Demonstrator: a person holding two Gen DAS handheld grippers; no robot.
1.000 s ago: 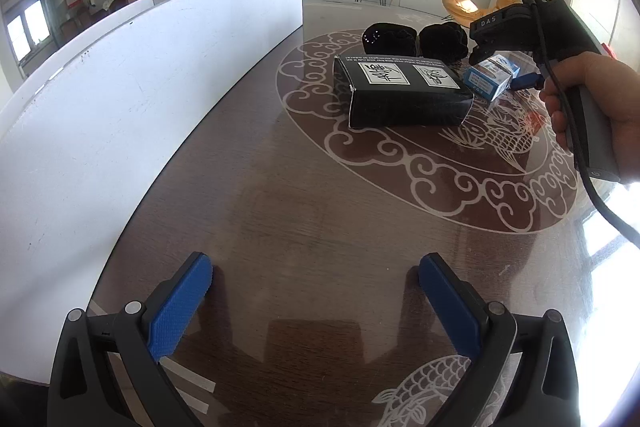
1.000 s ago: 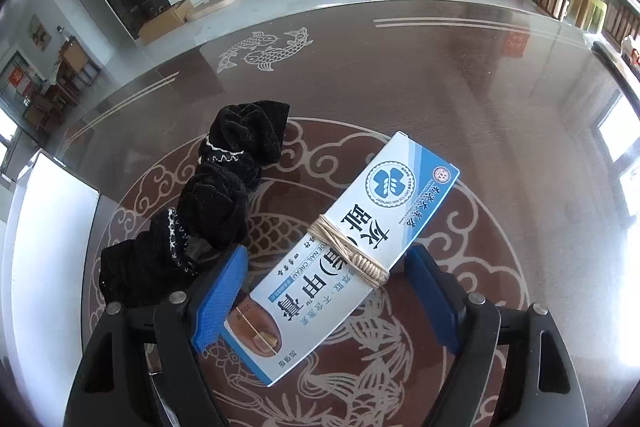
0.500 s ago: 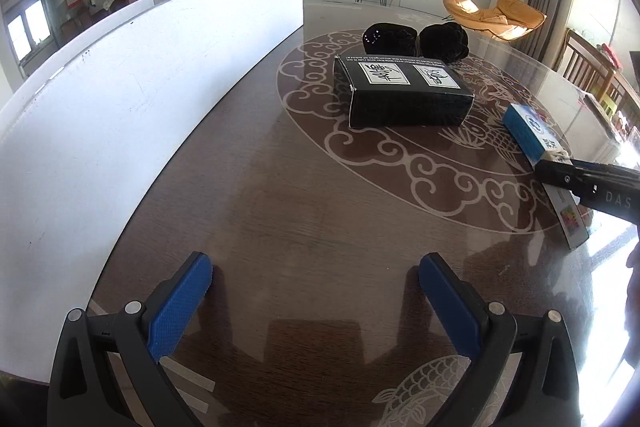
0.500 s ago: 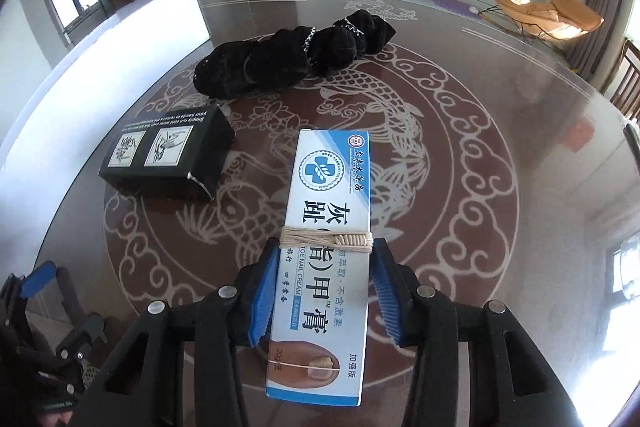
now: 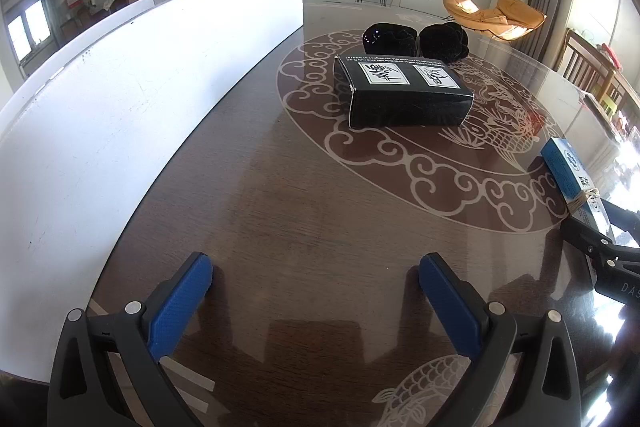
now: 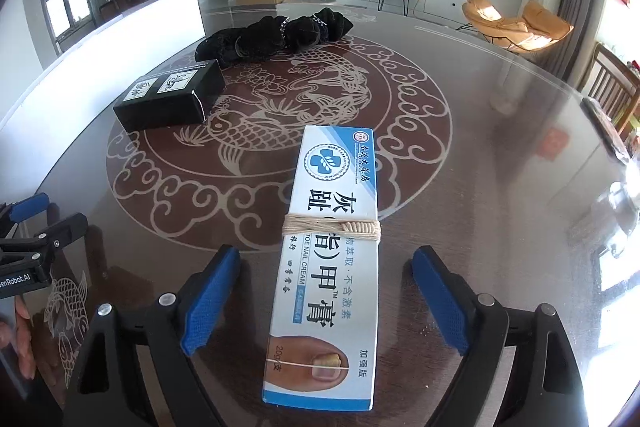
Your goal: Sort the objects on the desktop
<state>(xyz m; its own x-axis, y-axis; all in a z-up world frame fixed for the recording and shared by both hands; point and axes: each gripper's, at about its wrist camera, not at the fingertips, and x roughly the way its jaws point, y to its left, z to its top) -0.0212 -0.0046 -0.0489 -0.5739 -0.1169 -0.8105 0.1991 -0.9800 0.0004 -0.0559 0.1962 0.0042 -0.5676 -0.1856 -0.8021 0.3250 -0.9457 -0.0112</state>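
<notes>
Lying between the right hand-held gripper (image 6: 326, 301) (jaws opening, pads clear), the cream box (image 6: 330, 247) faces a black box (image 6: 170, 101).

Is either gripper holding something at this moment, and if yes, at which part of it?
Nothing is held. The right gripper is opening, its pads clear of the nail cream box lying between them on the table. The left gripper is open and empty.

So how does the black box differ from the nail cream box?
The black box is dark, squat and unbound; the nail cream box is blue-and-white, long, slim and tied with twine. The black box lies clear of both grippers; the nail cream box lies between the opening right gripper pads, untouched. Both rest flat on the table.
</notes>
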